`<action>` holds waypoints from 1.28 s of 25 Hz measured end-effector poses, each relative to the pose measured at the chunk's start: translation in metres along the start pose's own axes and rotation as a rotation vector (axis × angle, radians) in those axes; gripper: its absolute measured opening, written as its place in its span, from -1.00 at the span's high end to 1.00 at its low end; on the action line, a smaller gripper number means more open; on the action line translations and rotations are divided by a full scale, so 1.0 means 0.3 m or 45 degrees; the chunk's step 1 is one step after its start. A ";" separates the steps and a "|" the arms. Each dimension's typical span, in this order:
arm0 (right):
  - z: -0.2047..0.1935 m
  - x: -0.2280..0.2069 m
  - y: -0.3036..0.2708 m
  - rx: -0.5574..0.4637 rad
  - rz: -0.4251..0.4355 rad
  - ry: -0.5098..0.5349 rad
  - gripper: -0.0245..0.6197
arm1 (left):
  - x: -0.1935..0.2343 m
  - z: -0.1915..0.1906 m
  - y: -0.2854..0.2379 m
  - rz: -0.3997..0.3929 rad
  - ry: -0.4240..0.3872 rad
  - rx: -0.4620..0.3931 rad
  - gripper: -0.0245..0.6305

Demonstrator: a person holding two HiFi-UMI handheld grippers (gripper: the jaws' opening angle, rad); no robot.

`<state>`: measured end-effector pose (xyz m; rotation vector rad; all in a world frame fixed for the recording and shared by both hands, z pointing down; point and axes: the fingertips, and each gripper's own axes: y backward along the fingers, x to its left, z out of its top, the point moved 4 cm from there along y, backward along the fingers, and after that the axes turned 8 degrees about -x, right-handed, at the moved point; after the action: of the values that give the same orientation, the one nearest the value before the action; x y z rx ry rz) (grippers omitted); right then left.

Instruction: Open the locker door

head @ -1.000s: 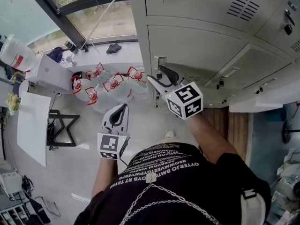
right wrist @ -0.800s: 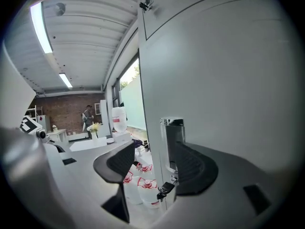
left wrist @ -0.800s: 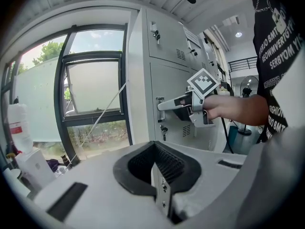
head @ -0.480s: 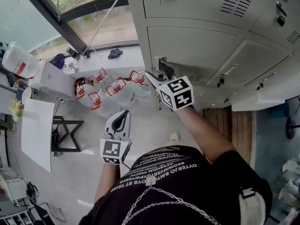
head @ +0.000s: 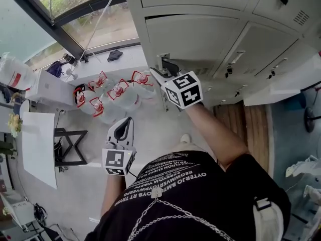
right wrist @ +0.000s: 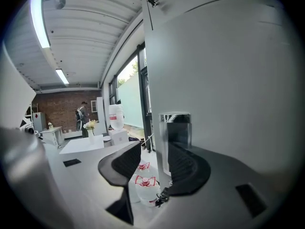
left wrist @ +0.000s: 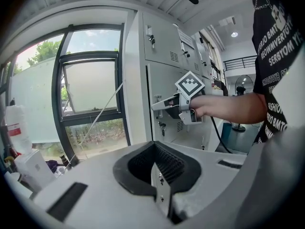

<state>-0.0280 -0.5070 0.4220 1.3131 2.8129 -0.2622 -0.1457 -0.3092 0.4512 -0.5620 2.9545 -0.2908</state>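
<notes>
R gripper: its pads stood apart, having just been closing, w/ the locker's chrome latch handle upright between them. The handle sat hard by the 3 o'clock pad. Contact there looked likely, but the view didn't settle it. The 9 o'clock pad was clear of the handle w/ a gap, so there was no grip on it.

In the head view the R gripper was at the left edge of the grey locker door. The handle sat at 11 o'clock of its marker cube. The door itself looked closed, flush w/ its neighbours.

L gripper: its tips met, w/ nothing between them. In the head view it hung at approx. 7 o'clock from the R gripper, well apart from the lockers and over pale floor.

Further out, a cluster of water jugs w/ red handles stood on the floor at 9 o'clock of the R gripper, just beside the locker bank. A white box lay at 9 o'clock of the jugs. The window ran at 12 o'clock of them.
</notes>
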 end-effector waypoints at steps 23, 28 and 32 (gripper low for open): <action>-0.068 0.130 0.381 0.012 -0.198 -0.012 0.58 | -0.145 -0.020 0.139 -0.279 -0.044 -0.052 0.93; -0.088 0.135 0.481 0.002 -0.257 -0.062 0.51 | -0.160 -0.021 0.182 -0.337 -0.063 -0.062 0.93; -0.101 0.135 0.558 -0.019 -0.361 -0.075 0.45 | -0.162 -0.035 0.229 -0.383 -0.071 -0.071 0.93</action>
<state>0.0751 -0.3656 0.4245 0.8840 2.9371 -0.2799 -0.1265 -0.2265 0.4510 -1.0064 2.8260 -0.2162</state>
